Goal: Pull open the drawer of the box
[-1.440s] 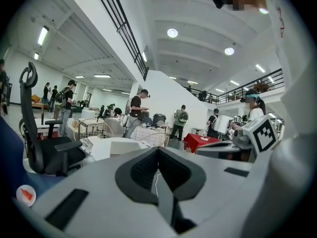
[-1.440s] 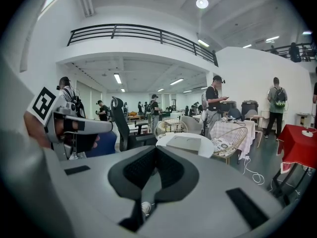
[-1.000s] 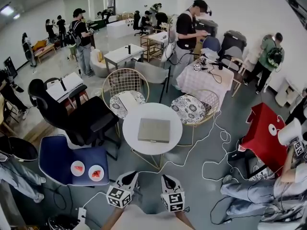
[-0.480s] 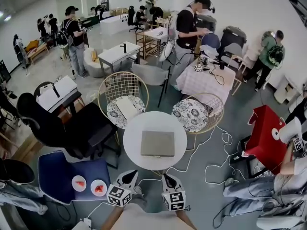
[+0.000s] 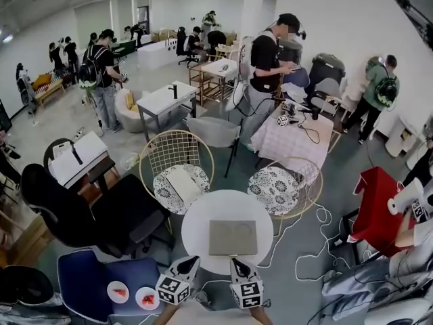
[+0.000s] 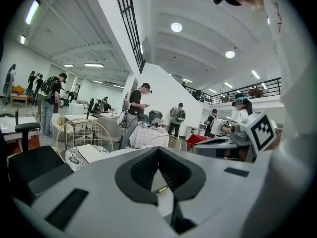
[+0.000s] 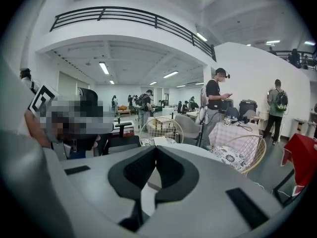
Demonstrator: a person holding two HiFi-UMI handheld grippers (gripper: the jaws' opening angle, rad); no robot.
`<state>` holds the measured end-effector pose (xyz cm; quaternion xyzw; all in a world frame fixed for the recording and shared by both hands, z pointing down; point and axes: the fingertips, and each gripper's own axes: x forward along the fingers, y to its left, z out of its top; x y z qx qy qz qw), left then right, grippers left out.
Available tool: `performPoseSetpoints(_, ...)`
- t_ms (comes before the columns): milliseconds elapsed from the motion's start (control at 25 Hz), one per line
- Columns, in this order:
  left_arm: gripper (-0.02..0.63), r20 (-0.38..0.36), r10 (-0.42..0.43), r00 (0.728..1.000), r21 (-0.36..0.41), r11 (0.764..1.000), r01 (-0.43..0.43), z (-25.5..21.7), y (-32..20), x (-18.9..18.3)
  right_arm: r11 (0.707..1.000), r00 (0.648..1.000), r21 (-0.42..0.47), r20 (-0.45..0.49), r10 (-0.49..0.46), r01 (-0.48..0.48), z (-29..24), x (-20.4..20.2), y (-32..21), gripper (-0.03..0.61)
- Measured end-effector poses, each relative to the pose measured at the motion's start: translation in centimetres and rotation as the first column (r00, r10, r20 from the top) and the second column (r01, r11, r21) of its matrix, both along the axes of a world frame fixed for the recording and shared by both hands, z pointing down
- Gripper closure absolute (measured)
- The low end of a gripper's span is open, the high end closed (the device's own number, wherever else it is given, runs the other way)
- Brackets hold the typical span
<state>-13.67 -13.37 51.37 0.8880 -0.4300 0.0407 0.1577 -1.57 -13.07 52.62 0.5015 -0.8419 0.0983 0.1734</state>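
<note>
box point(image 5: 233, 237) flat on tabletop point(image 5: 197, 223) | left tool point(image 5: 191, 259) clenched, seemingly empty | right tool point(image 5: 235, 263) clenched, empty | both near box

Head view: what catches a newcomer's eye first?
The round white table in the lower middle, with a flat grey box lying on it. Just below, at the bottom edge, the left gripper and right gripper point toward the box, both shut, empty and short of it.

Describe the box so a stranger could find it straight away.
Find the round white table beside the two gold wire chairs. The box lies flat at its middle: a low grey-beige square, the only thing on that table.
</note>
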Motion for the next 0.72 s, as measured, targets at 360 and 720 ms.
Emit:
performPoseSetpoints(360, 0.603, 0.018, 0.027, 0.999, -0.021, 0.999, -0.027, 1.0, -1.6, -0.1, 0.999, 1.0, -0.028, 0.011, 0.026, -0.025, 1.1, 0.2, -1.0, 0.563)
performPoseSetpoints(720, 0.601, 0.047, -0.018, 0.999, -0.04, 0.999, 0.02, 3.1, -2.2, 2.8, 0.999, 0.999, -0.028, 0.038, -0.034, 0.036, 2.1, 2.3, -2.6, 0.563)
